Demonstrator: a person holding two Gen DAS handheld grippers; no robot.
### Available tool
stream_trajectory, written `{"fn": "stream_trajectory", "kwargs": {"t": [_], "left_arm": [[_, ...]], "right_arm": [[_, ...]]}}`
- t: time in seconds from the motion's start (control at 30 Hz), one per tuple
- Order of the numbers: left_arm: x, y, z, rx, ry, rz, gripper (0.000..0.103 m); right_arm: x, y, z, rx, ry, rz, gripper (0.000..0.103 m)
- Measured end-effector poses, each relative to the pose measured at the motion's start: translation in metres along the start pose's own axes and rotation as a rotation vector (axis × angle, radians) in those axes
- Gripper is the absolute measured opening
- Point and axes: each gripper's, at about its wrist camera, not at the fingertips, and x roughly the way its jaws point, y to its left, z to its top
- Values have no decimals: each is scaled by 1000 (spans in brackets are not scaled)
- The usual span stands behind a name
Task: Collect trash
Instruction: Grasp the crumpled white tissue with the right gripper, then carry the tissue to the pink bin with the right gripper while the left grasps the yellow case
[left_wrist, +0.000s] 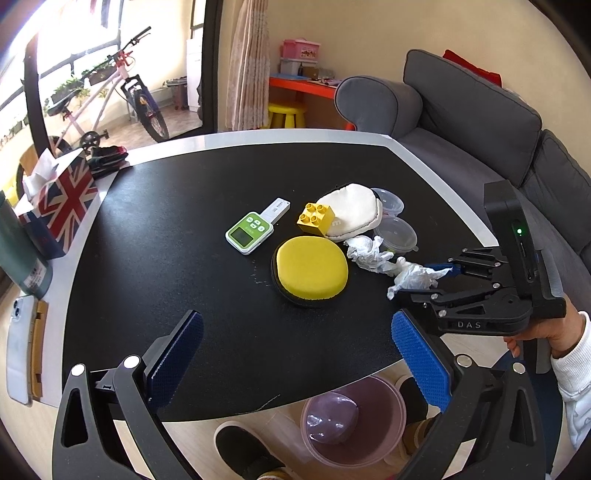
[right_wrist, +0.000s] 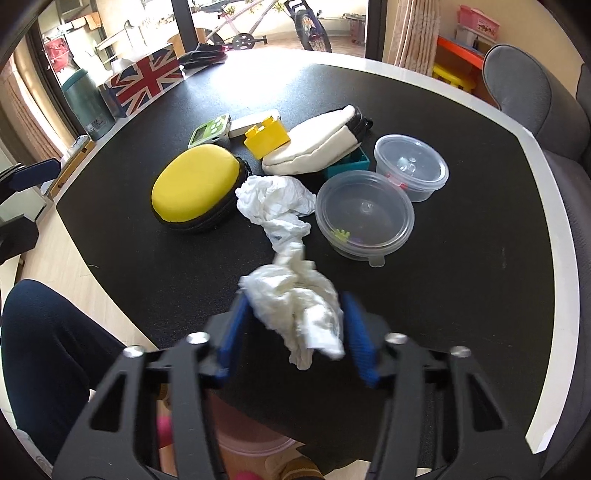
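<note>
Two wads: crumpled tissue, both on the black table (left_wrist: 147, 236), joined or overlapping by a twisted strand; whether one piece or two cannot be told.
Near wad (right_wrist: 299, 306): sits between the blue pads of the right gripper (right_wrist: 295, 328), which pinches it; a loose tail hangs below the pads.
Far wad (right_wrist: 273, 199): lies on the tabletop between the yellow case (right_wrist: 192, 188) and the nearer clear tub (right_wrist: 364, 218), touching or just beside both.
Right gripper, other view (left_wrist: 443, 273): reaches in from the table's right side, tips buried in tissue (left_wrist: 415, 277).
Left gripper (left_wrist: 295, 354): spread wide, holding nothing, hovering over the near table edge.
Bin (left_wrist: 352, 417): pinkish, on the floor below the near edge, between the left gripper's fingers in its view; appears lined with a bag.
Non-trash: yellow brick (left_wrist: 316, 218), white pouch (left_wrist: 352, 212), green device (left_wrist: 249, 232), white stick (left_wrist: 276, 208), second tub (right_wrist: 412, 166), teal box (right_wrist: 349, 166). Leave in place.
Step in hand (judged): lift the pinched wad and carry it to the bin.
Handling advice: keep the pads pressed; raise slowly and watch the strand, since it may drag the far wad against the tub or case. If it trails, let it come along clear of the tub. Release only once directly above the bin's mouth.
Risk: the light tissue may slip out, or land on the floor beside the bin.
</note>
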Motion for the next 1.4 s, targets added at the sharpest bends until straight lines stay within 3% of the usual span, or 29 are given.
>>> {"fn": "stream_trajectory", "kwargs": {"t": [0.17,0.5,0.8,1.13,1.4], "left_arm": [[4,-1,0,-4,6,-9,98],[15,-6,7,-5,21,-25,98],[34,-15,22,14,52,-36,98],[81,-20,35,24,177,-26,98],[110,-16,33,6,241,36,97]], "right_arm": [[-5,-1,-3,9,-18,6,26],[-41,-8,-6,58,-96,19,24],[-53,-21,-12,106,-111,-10,24],[-58,-28,-17,132,-114,-21,24],[-56,-34,-21,149,-112,-21,24]]}}
